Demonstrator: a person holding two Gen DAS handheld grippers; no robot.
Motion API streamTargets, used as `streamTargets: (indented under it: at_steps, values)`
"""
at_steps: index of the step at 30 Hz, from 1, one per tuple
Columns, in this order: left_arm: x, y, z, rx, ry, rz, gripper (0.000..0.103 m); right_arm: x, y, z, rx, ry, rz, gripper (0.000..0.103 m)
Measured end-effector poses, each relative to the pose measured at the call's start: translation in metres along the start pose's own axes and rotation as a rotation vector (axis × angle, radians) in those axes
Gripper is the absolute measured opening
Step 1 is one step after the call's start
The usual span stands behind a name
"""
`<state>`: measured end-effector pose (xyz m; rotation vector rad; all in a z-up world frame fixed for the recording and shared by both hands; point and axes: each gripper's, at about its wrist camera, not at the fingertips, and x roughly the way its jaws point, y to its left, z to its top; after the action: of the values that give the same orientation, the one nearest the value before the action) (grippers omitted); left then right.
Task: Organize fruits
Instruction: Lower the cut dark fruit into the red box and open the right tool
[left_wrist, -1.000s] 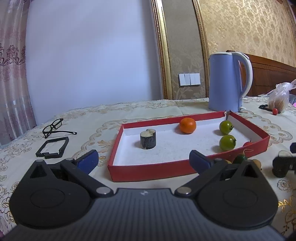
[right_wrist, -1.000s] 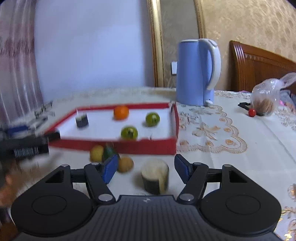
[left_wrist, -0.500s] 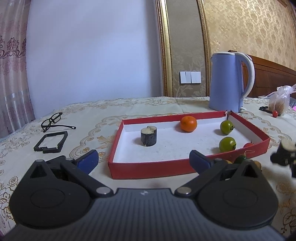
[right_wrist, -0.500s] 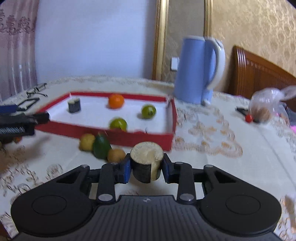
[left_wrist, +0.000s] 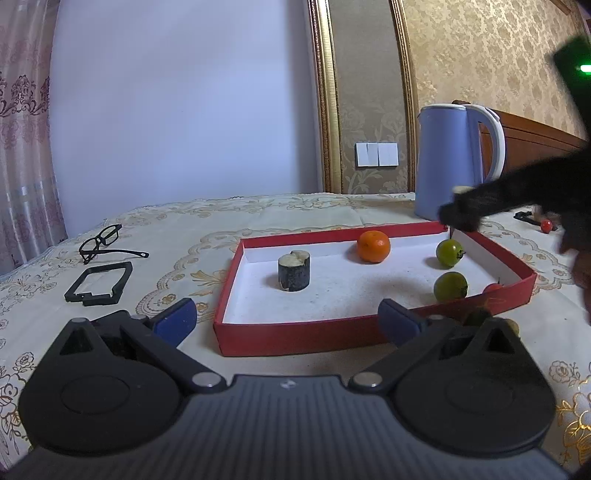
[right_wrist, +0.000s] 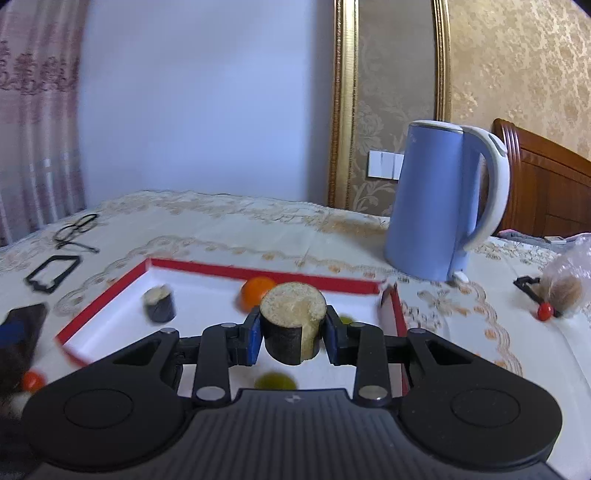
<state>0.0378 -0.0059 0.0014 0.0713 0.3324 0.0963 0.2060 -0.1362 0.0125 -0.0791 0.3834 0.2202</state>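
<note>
Dark-barked cut piece in my grip

My right gripper (right_wrist: 291, 334) pinches a pale-topped sugarcane chunk (right_wrist: 293, 325) above the red tray (right_wrist: 110, 295). Inside: another chunk (left_wrist: 293, 270), a tangerine (left_wrist: 373, 246), green fruits (left_wrist: 450, 286). My left gripper (left_wrist: 284, 321) sits spread, near. Blue kettle (right_wrist: 436, 206) far right.

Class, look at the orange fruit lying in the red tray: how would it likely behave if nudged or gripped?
The orange fruit looks round, so a nudge would probably roll it across the flat floor of the red tray. The low walls should stop it. Its skin looks smooth and slightly soft, so the tongs would likely need a centred, gentle squeeze.
</note>
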Motion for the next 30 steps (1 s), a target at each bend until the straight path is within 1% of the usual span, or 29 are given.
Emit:
streamTargets:
  at_steps: [4, 9, 10, 12, 13, 14, 16, 17, 18, 19, 20, 21, 22, 24, 25, 26, 28, 29, 30]
  values:
    - [-0.001, -0.002, 0.0, 0.011, -0.004, -0.001, 0.103, 0.039, -0.001, 0.01, 0.015, 0.065, -0.024, 0.033]
    - [0.0, -0.003, 0.0, 0.018, -0.006, -0.001, 0.103, 0.081, -0.002, 0.009, 0.019, 0.163, -0.049, 0.033]
    - [0.0, -0.003, 0.0, 0.018, -0.003, -0.002, 0.103, 0.085, -0.002, 0.008, 0.016, 0.174, -0.043, 0.035]
    - [-0.001, -0.002, 0.0, 0.01, -0.01, -0.001, 0.103, 0.083, -0.001, 0.008, 0.015, 0.17, -0.05, 0.052]
    - [-0.003, 0.001, 0.001, 0.003, -0.022, -0.004, 0.103, 0.076, 0.0, 0.008, 0.029, 0.162, -0.064, 0.069]
    - [-0.004, 0.003, 0.001, -0.004, -0.025, -0.007, 0.103, 0.067, 0.001, 0.009, 0.041, 0.14, -0.069, 0.08]
    - [-0.006, 0.012, 0.004, -0.004, -0.026, 0.004, 0.103, 0.04, 0.003, 0.009, 0.07, 0.078, -0.067, 0.089]
    - [-0.008, 0.017, 0.007, 0.0, -0.033, 0.019, 0.103, 0.024, 0.004, 0.009, 0.094, 0.051, -0.07, 0.094]
    - [-0.011, 0.027, 0.01, -0.007, -0.042, 0.04, 0.103, 0.008, 0.004, 0.008, 0.127, 0.019, -0.072, 0.097]
    - [-0.014, 0.038, 0.014, -0.026, -0.049, 0.054, 0.103, -0.009, 0.004, 0.004, 0.165, -0.01, -0.068, 0.102]
    - [-0.017, 0.054, 0.018, -0.061, -0.052, 0.054, 0.103, -0.027, 0.004, -0.001, 0.205, -0.036, -0.054, 0.103]
    - [-0.02, 0.068, 0.022, -0.098, -0.048, 0.035, 0.103, -0.043, 0.003, -0.008, 0.244, -0.057, -0.025, 0.103]
    - [-0.023, 0.086, 0.025, -0.145, -0.036, -0.008, 0.103, -0.058, 0.003, -0.018, 0.276, -0.081, 0.017, 0.103]
    - [-0.029, 0.113, 0.028, -0.224, -0.013, -0.122, 0.103, -0.081, 0.005, -0.039, 0.31, -0.129, 0.083, 0.103]
    - [-0.032, 0.124, 0.027, -0.252, -0.002, -0.187, 0.103, -0.087, 0.007, -0.048, 0.308, -0.134, 0.087, 0.103]
    - [-0.035, 0.13, 0.026, -0.264, 0.006, -0.234, 0.103, -0.09, 0.012, -0.054, 0.29, -0.124, 0.076, 0.103]
    - [-0.042, 0.134, 0.021, -0.239, 0.01, -0.32, 0.103, -0.089, 0.023, -0.064, 0.213, -0.095, 0.025, 0.103]
    - [-0.045, 0.131, 0.018, -0.204, 0.011, -0.351, 0.103, -0.087, 0.028, -0.067, 0.176, -0.088, 0.006, 0.103]
    - [-0.047, 0.125, 0.015, -0.17, 0.009, -0.361, 0.103, -0.086, 0.03, -0.07, 0.154, -0.082, -0.004, 0.103]
